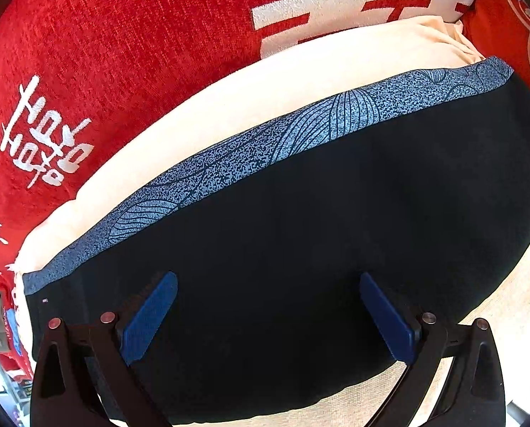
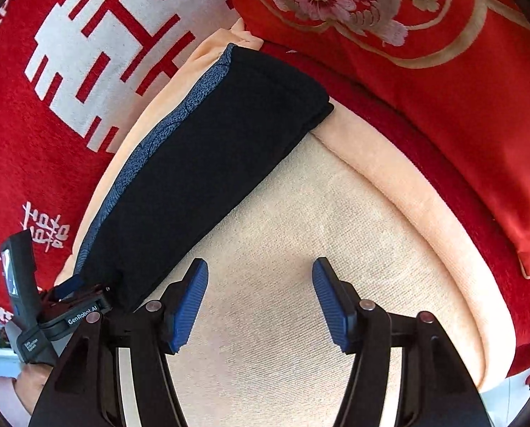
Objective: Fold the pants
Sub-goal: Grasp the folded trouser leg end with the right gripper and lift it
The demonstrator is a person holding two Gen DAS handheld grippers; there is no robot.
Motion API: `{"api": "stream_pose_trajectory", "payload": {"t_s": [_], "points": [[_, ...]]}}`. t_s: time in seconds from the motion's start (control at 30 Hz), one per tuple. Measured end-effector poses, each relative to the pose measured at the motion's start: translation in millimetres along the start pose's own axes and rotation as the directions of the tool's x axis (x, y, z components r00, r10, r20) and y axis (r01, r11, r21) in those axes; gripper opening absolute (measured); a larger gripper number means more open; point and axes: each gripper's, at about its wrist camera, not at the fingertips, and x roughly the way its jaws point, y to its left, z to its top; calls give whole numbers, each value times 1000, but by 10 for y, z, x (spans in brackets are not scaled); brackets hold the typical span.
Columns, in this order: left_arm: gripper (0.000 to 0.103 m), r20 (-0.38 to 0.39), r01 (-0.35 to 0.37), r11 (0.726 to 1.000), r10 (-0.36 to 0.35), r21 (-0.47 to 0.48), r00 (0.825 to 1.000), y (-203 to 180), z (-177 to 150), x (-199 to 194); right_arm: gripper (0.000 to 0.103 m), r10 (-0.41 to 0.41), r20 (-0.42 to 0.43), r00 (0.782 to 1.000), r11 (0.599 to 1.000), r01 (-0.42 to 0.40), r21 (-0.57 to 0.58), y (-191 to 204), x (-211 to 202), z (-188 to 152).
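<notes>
The black pants point(image 2: 208, 163) lie folded into a long band on the beige sofa cushion point(image 2: 300, 249), patterned blue waistband point(image 1: 229, 163) toward the red pillows point(image 2: 442, 71). The left gripper point(image 1: 268, 316) hovers over the dark cloth, jaws wide and empty; the right gripper point(image 2: 261, 302) hangs over bare cushion beside the pants, jaws apart and holding nothing. A careless regrasp could pinch only the top layer, dragging the fold askew on the soft, yielding seat.

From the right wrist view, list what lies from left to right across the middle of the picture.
Red blanket with white characters → peach cushion edge → patterned blue waistband → black pants → beige seat surface → peach cushion roll → red embroidered pillow.
</notes>
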Motion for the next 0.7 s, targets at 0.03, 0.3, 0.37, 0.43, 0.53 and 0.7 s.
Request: {"api": "stream_pose_trajectory", "payload": {"t_s": [0.03,0.3,0.37,0.43,0.53,0.7], "points": [[103,-2,2,1000,-2,-4,1000,-1,0,-1,67,4,0,1000,1000,-4,-4,3,4,3],[103,3,18,1000,-18,-25,1000,52,-104,6,68,75,23,997,995,-76,60,-102,-31,45],[103,4,23,999,-23,-33,1000,63,-117,8,68,121,44,992,987,-125,101,-172,-46,52],[103,9,33,998,-33,-50,999,87,-141,13,68,165,68,984,974,-173,145,-249,-45,65],[103,11,49,995,-48,-81,999,139,-184,38,67,214,113,970,949,-234,209,-355,-20,103],[103,10,78,989,-77,-124,997,247,-227,80,67,271,174,947,910,-311,274,-442,58,227]]}}
